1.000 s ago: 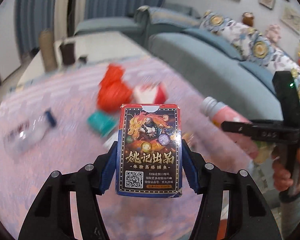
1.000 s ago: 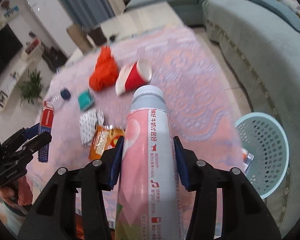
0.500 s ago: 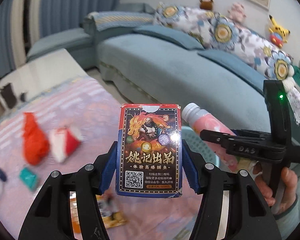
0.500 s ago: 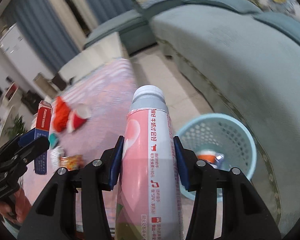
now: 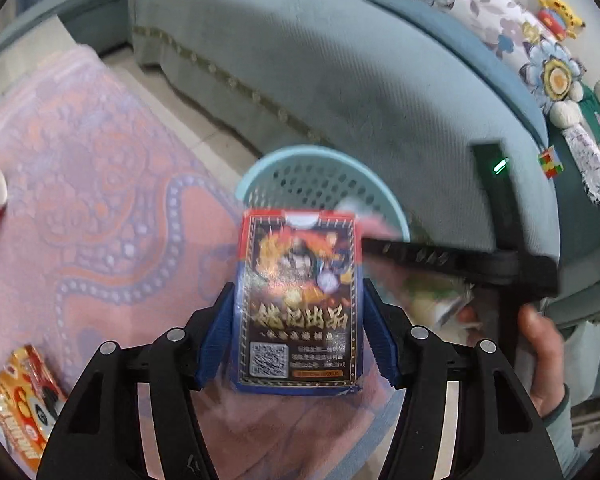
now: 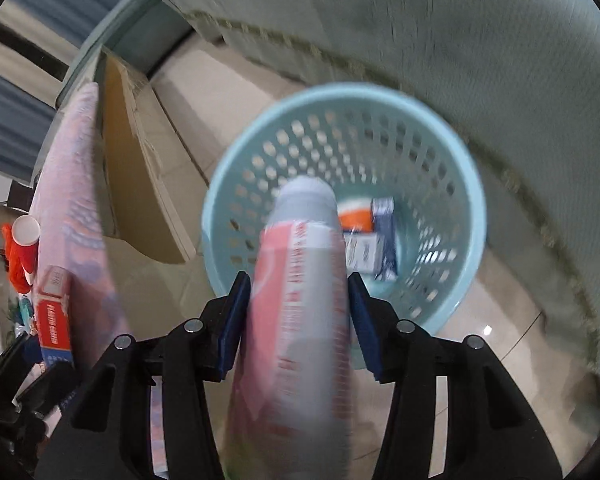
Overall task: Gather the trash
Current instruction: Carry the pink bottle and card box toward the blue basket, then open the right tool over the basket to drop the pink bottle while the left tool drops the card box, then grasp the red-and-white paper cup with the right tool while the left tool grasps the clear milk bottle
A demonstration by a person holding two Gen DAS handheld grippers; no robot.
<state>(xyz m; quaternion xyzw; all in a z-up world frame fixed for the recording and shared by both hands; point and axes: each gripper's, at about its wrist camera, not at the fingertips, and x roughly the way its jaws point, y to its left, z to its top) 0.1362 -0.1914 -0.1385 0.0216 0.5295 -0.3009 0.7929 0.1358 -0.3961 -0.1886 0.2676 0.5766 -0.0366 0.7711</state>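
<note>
My left gripper (image 5: 298, 338) is shut on a red and blue card box (image 5: 298, 300), held upright above the rug edge, short of the light blue perforated basket (image 5: 260, 178). My right gripper (image 6: 296, 316) is shut on a pink bottle with a grey cap (image 6: 300, 280), its cap pointing into the basket (image 6: 456, 152) from above. The basket holds an orange and white pack and small blue and white boxes (image 6: 374, 232). The card box also shows at the left of the right wrist view (image 6: 54, 312), and the right gripper's black body crosses the left wrist view (image 5: 460, 260).
A teal sofa (image 5: 360, 60) stands right behind the basket. The pink patterned rug (image 5: 92, 200) carries an orange snack packet (image 5: 22, 404) and a red paper cup (image 6: 24, 240) with an orange bag beside it. Tiled floor lies between rug and sofa.
Both grippers have swung from over the rug toward the basket by the sofa, carrying the card box and the bottle. The bottle now tips down over the basket's opening.
</note>
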